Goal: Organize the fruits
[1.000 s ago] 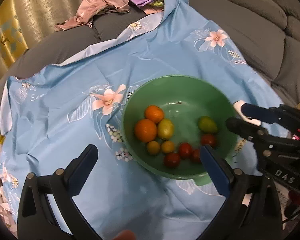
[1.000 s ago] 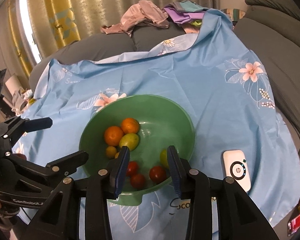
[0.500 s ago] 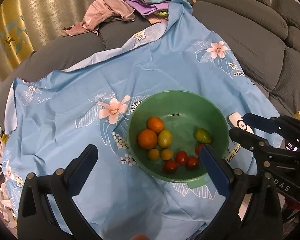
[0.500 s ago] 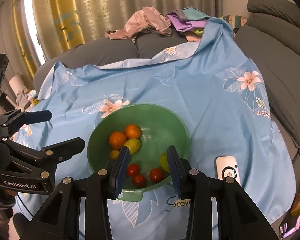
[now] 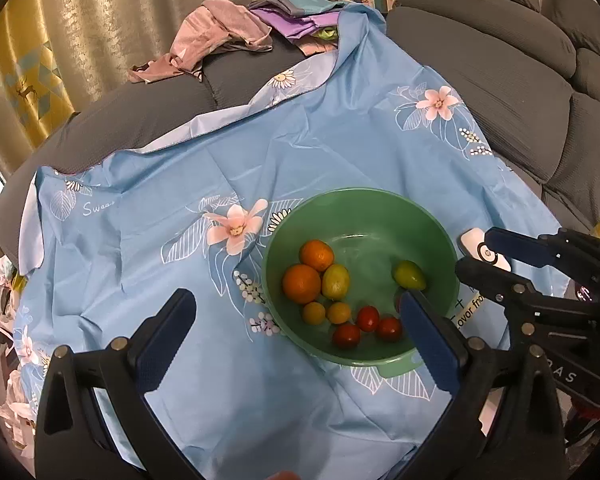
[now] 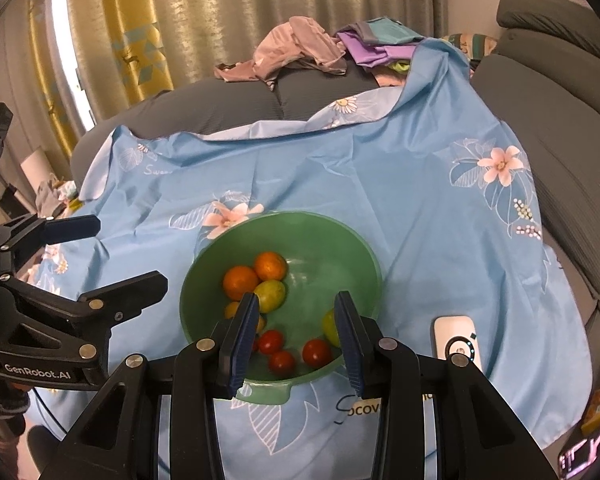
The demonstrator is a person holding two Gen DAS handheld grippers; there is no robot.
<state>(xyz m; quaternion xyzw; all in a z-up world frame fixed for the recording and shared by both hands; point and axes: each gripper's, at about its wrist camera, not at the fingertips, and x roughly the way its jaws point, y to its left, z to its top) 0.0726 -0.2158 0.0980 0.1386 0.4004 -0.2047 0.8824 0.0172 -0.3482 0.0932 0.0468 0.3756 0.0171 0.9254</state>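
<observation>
A green bowl (image 5: 440,240) is sitting on the blue floral cloth (image 5: 260,152), holding two oranges (image 5: 301,283) at 9 o'clock and red tomatoes (image 5: 367,318) at 6 o'clock. Both the left hand-held gripper (image 5: 296,328) and the right hand-held gripper (image 6: 296,320) are hovering above it, angling downward, jaws apart and grasping nothing.

We can read white letters, "GenRobot.AI", on the side of the left gripper (image 6: 96,256), which is left of the green bowl (image 6: 364,256). On the blue cloth (image 6: 300,168), far behind the bowl to the left, thin white letters start with "Swee" and then a fold hides the rest. In front of the bowl, dark curly letters on the cloth start with "Socov". The right gripper (image 5: 480,254), to the right of the bowl, shows the letters "DAS".
</observation>
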